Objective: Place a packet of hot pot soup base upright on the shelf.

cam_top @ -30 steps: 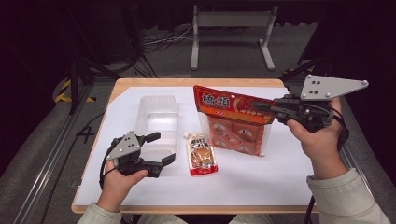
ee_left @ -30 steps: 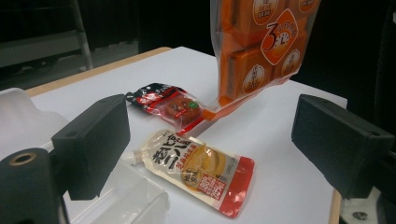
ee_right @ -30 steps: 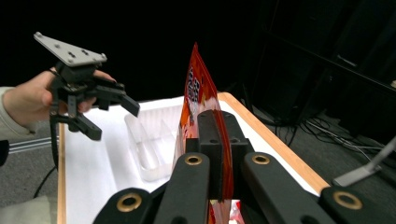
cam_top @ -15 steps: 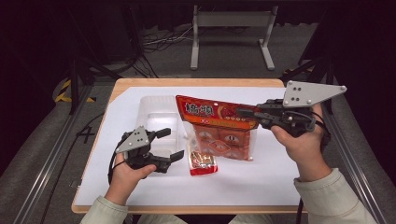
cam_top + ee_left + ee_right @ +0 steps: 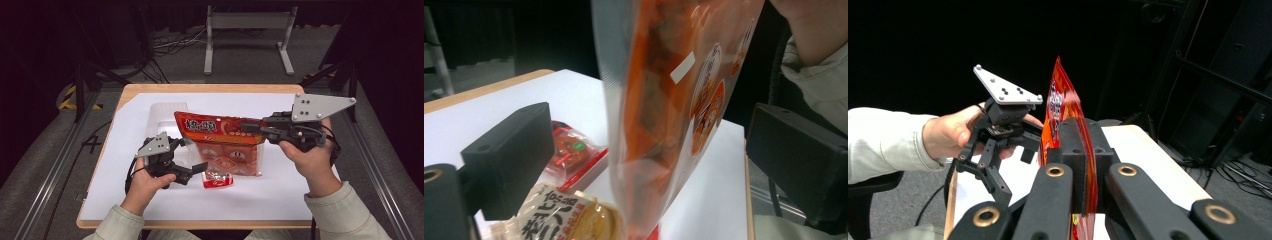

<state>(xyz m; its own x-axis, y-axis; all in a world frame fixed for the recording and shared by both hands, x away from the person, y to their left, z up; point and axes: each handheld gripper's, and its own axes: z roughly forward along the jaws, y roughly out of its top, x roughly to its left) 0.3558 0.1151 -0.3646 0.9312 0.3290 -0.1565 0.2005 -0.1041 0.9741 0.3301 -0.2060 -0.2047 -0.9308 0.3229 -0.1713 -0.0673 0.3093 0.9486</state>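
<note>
Hanging at the centre of the high view, the red snack bag [image 5: 222, 145] is clenched at its top edge by the right gripper [image 5: 250, 127], its printed contents showing through the clear front. The left gripper [image 5: 192, 157], at lower left, has just been opening its jaws, with the bag's lower side between them, untouched. The left gripper view adds two small packets [image 5: 574, 150] on the white table [image 5: 524, 95] (one mostly hidden from above). A clear container [image 5: 162, 117] stands at upper left.
</note>
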